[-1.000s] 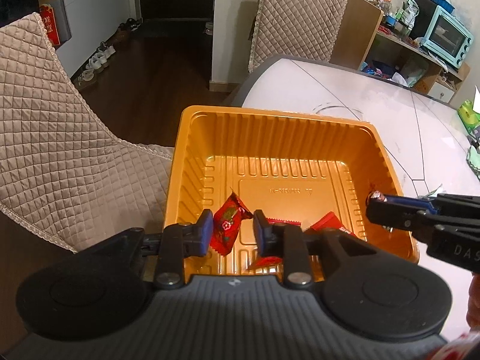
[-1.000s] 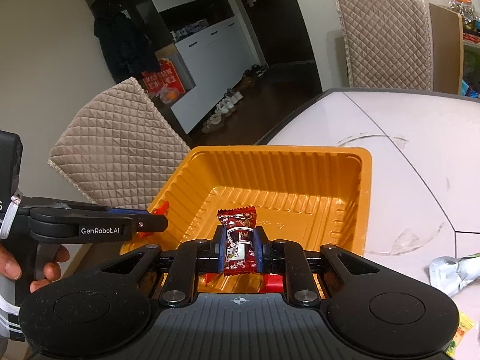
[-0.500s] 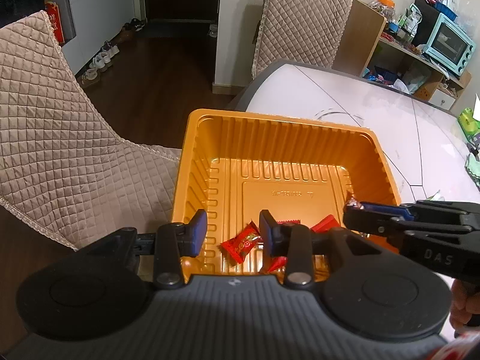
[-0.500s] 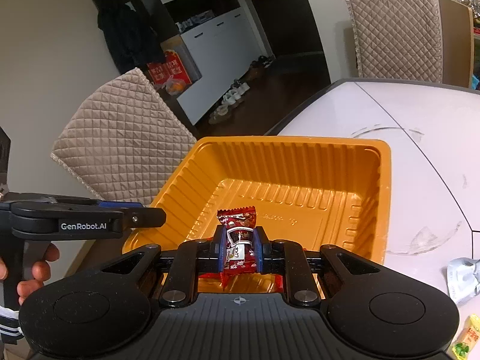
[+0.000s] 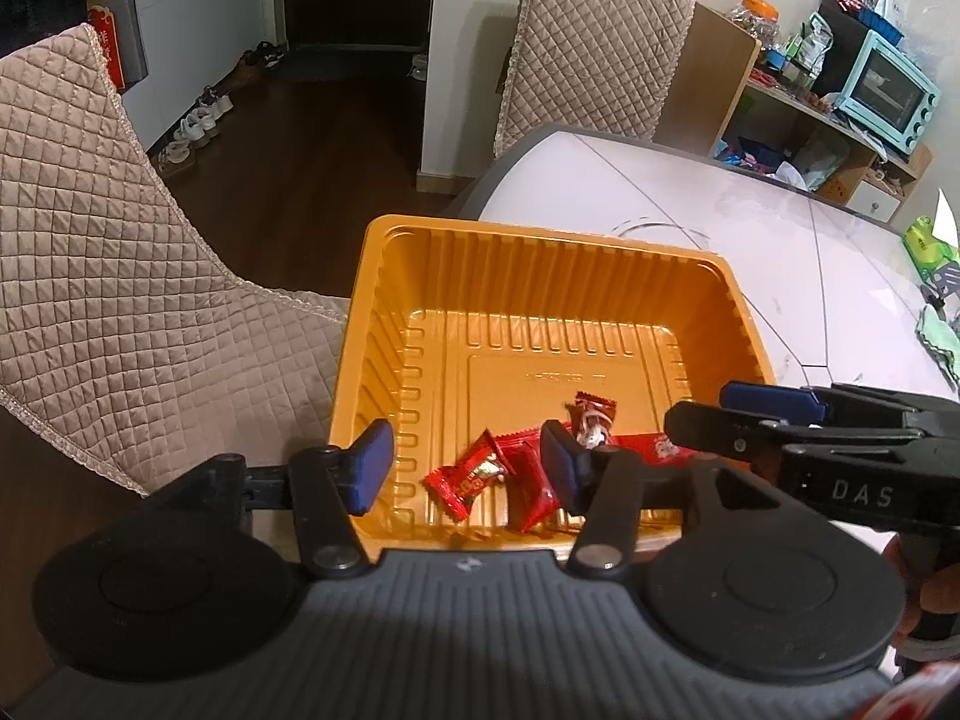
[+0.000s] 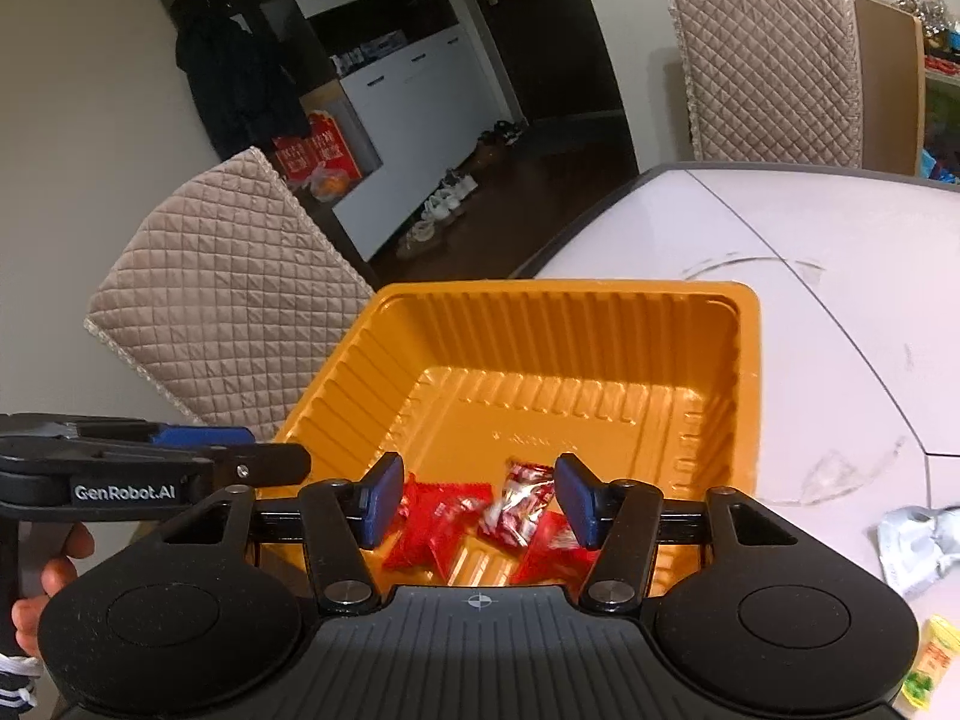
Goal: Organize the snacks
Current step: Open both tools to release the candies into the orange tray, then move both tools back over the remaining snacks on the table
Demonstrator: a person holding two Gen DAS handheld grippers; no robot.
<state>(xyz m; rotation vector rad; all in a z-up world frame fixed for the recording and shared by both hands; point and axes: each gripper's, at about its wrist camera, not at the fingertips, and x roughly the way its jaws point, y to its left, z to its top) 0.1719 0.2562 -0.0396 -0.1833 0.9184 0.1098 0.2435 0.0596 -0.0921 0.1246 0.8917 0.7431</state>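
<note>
An orange plastic tray (image 5: 540, 237) sits at the white table's edge, also in the right wrist view (image 6: 570, 288). Several red wrapped candies lie at its near end, among them one red candy (image 5: 465, 480). My left gripper (image 5: 465, 465) hovers over them, its jaws opening and touching nothing. My right gripper (image 6: 480, 498) is opening too. A red-and-white candy (image 6: 516, 501) shows blurred between its pads, free of both, over the tray floor. That same candy (image 5: 591, 420) lies near the right gripper's tip (image 5: 750, 420) in the left wrist view. The left gripper (image 6: 240, 450) reaches in beside the tray.
Quilted beige chairs (image 5: 120, 300) (image 5: 594, 48) stand beside and behind the table. A silver wrapper (image 6: 912, 540) and a yellow-green snack (image 6: 930, 666) lie on the table to the right. Green packets (image 5: 927, 243) and a shelf with a toaster oven (image 5: 888, 96) are further off.
The left gripper let go of its red candy, which now lies in the tray. The right gripper opened and dropped its red-and-white candy into the tray.
</note>
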